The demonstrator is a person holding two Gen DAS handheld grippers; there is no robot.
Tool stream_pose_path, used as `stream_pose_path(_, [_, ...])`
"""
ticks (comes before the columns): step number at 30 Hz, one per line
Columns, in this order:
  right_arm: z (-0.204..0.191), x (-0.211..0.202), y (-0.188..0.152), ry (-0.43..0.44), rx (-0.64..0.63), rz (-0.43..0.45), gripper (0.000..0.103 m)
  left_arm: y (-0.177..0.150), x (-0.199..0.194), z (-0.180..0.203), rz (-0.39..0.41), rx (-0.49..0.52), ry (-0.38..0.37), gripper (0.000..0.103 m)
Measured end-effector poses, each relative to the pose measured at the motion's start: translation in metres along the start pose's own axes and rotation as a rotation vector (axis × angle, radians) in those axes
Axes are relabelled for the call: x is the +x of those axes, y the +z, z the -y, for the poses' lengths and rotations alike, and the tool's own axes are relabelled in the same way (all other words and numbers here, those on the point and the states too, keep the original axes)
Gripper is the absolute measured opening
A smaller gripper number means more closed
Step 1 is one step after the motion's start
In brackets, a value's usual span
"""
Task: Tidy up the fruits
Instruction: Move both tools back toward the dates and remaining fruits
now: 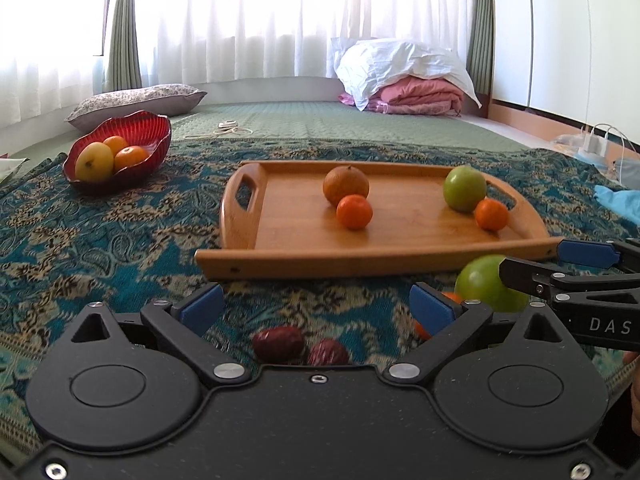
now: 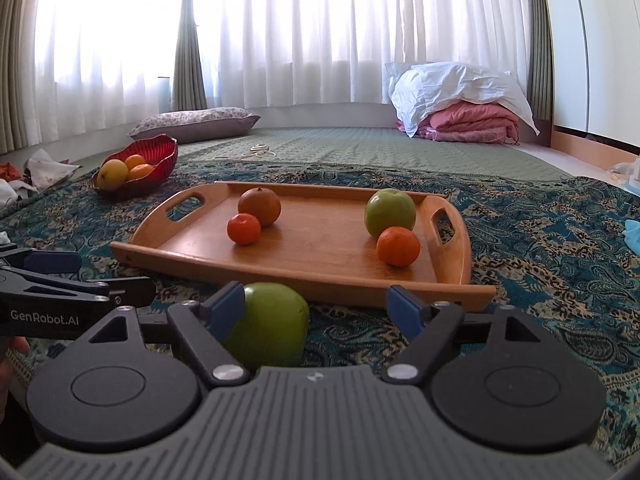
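My left gripper (image 1: 316, 308) is open over the patterned cloth, with two dark red fruits (image 1: 279, 344) lying low between its fingers, untouched. An orange fruit (image 1: 420, 329) peeks out behind its right finger. My right gripper (image 2: 316, 308) is open around a green apple (image 2: 272, 324) on the cloth; the apple sits against the left pad and well clear of the right one. That apple (image 1: 486, 284) also shows in the left wrist view. The wooden tray (image 1: 360, 264) holds a brownish orange (image 1: 346, 186), two tangerines (image 1: 354, 212) and another green apple (image 1: 464, 189).
A red bowl (image 1: 160, 132) at the far left holds a yellow fruit and two oranges. Beyond the cloth lie a pillow (image 1: 136, 100), a cord (image 1: 228, 128) and folded pink bedding (image 1: 416, 96). Chargers and cables (image 1: 596, 144) sit at the right wall.
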State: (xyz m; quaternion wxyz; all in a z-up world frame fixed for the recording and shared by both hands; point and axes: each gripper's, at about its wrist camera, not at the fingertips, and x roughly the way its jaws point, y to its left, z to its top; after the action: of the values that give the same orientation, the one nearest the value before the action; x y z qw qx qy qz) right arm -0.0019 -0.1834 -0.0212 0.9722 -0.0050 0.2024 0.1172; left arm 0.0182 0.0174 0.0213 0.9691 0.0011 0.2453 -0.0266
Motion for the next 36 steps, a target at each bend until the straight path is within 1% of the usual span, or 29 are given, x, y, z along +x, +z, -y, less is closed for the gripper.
stream_pose_path(5, [-0.006, -0.003, -0.006, 0.003, -0.030, -0.007, 0.088, -0.008, -0.005, -0.004, -0.017, -0.013, -0.002, 0.098])
stream_pose_path(6, [-0.007, -0.003, -0.007, 0.003, -0.033, -0.009, 0.088, -0.009, -0.006, -0.005, -0.020, -0.014, -0.006, 0.095])
stream_pose_path(7, [-0.008, -0.003, -0.008, 0.003, -0.037, -0.011, 0.088, -0.011, -0.007, -0.005, -0.025, -0.013, -0.006, 0.089])
stream_pose_path(8, [-0.010, -0.002, -0.009, 0.003, -0.040, -0.013, 0.088, -0.012, -0.008, -0.005, -0.031, -0.011, -0.004, 0.086])
stream_pose_path(10, [-0.011, -0.001, -0.011, 0.002, -0.047, -0.019, 0.088, -0.015, -0.010, -0.004, -0.042, -0.005, -0.008, 0.075])
stream_pose_path(11, [-0.013, 0.000, -0.013, 0.001, -0.052, -0.022, 0.088, -0.016, -0.011, -0.004, -0.048, -0.003, -0.011, 0.073])
stream_pose_path(13, [-0.015, 0.001, -0.016, 0.001, -0.062, -0.029, 0.088, -0.017, -0.013, -0.004, -0.058, -0.002, -0.023, 0.066])
stream_pose_path(17, [-0.018, 0.002, -0.021, 0.002, -0.078, -0.041, 0.088, -0.021, -0.013, -0.002, -0.078, 0.002, -0.043, 0.059])
stream_pose_path(19, [-0.019, 0.003, -0.021, 0.001, -0.081, -0.045, 0.088, -0.023, -0.012, -0.002, -0.091, -0.002, -0.052, 0.053])
stream_pose_path(22, [-0.019, 0.004, -0.022, -0.003, -0.080, -0.049, 0.088, -0.025, -0.011, -0.002, -0.097, -0.008, -0.061, 0.050])
stream_pose_path(28, [-0.022, 0.011, -0.022, -0.008, -0.088, -0.067, 0.088, -0.025, -0.008, -0.003, -0.096, -0.017, -0.063, 0.046])
stream_pose_path(31, [-0.026, 0.016, -0.022, -0.027, -0.113, -0.085, 0.088, -0.024, -0.006, -0.004, -0.096, -0.023, -0.063, 0.043])
stream_pose_path(36, [-0.030, 0.023, -0.022, -0.025, -0.133, -0.107, 0.088, -0.024, -0.004, -0.006, -0.096, -0.038, -0.066, 0.042])
